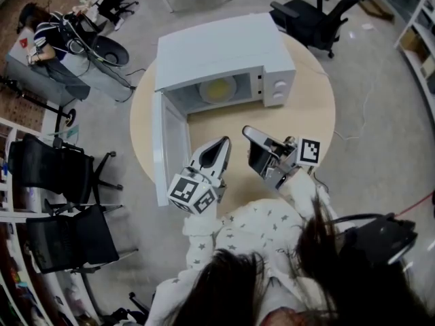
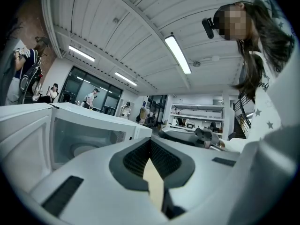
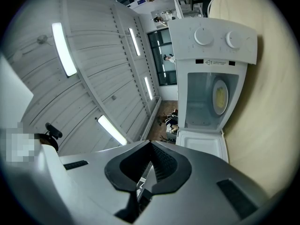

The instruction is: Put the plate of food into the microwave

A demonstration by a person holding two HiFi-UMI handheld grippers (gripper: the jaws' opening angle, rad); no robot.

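The white microwave stands at the far side of the round wooden table, its door swung open to the left. A yellow plate lies inside the cavity; it also shows in the right gripper view and faintly in the left gripper view. My left gripper is in front of the open door, shut and holding nothing, its tips meeting. My right gripper hovers beside it over the table, also shut and holding nothing. Both are well short of the microwave.
Black office chairs stand left of the table and behind it. A person sits at the far left. Shelving runs along the right edge. Bare tabletop lies between the grippers and the microwave.
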